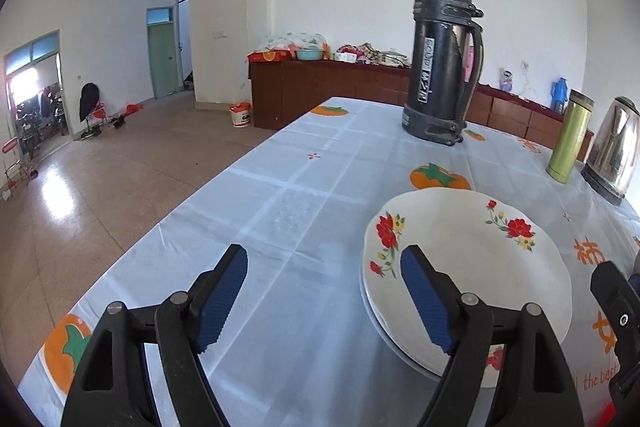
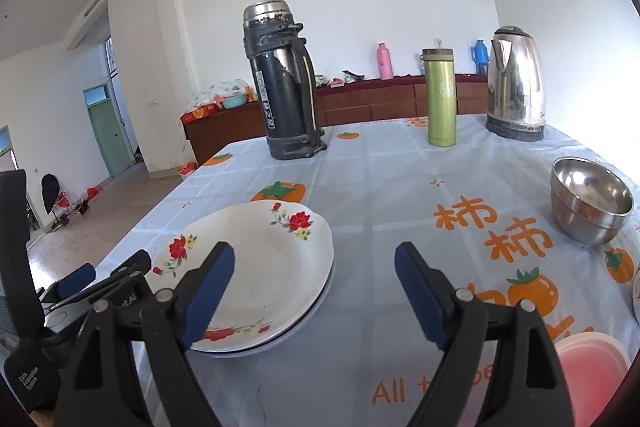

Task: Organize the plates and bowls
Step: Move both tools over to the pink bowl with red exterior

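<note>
A white plate with red flowers (image 1: 472,259) lies stacked on another plate on the table. It also shows in the right wrist view (image 2: 256,267). My left gripper (image 1: 324,297) is open and empty, just left of the stack; its right finger (image 1: 424,299) hangs over the plate's near rim. My right gripper (image 2: 316,295) is open and empty, with its left finger (image 2: 208,291) over the stack's near edge. A steel bowl (image 2: 590,201) stands upright at the right. The left gripper shows in the right wrist view (image 2: 80,279) at the left edge.
A tall black thermos (image 2: 282,83), a green flask (image 2: 440,95) and a steel kettle (image 2: 516,83) stand at the table's far side. A pink lidded container (image 2: 588,375) sits at the near right. The table's left edge (image 1: 192,203) drops to the floor.
</note>
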Motion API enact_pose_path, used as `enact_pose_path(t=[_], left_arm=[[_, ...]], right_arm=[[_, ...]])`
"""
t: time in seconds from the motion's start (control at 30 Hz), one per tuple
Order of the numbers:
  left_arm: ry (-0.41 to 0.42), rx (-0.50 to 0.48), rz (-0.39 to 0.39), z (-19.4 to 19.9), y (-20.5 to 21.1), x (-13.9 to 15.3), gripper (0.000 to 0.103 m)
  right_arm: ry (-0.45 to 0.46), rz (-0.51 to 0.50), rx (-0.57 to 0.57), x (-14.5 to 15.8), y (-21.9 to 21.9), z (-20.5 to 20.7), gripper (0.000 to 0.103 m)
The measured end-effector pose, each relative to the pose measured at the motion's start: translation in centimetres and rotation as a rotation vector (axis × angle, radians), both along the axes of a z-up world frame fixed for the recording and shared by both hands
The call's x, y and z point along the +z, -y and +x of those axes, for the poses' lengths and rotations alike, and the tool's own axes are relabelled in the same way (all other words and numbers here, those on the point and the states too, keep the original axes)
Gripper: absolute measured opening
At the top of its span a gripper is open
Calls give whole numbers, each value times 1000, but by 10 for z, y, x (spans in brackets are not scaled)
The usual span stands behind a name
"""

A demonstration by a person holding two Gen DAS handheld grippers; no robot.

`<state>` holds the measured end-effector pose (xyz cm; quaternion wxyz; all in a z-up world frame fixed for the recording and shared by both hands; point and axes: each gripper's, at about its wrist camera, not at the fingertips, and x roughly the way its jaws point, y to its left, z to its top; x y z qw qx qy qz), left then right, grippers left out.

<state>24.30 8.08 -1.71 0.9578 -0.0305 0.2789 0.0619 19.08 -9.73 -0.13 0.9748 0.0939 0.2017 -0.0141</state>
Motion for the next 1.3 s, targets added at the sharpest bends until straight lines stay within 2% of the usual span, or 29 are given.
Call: enact_pose_path(t=[0.13, 0.47, 0.6, 0.73, 0.9, 1.07, 1.3], left_arm=[[-32, -30, 22, 0, 7, -2, 81], [-6, -42, 104, -10, 22, 0, 81], [5, -75, 100, -15, 29, 1, 81], [-15, -133, 81, -18, 40, 0, 81], [30, -211, 75, -31, 55, 7, 81], [58, -330, 46, -44, 71, 12, 81], [103, -452, 92, -65, 101, 18, 81]], right_arm=[[26, -12, -9, 2, -2, -5, 88], [65, -54, -38, 6, -7, -15, 93], [58, -42, -51, 5, -2, -21, 93], [70, -30, -64, 7, 3, -33, 93], [115, -26, -90, 14, 10, -56, 93], [118, -15, -131, 17, 27, -77, 93], [100, 20, -243, 21, 76, -121, 93]])
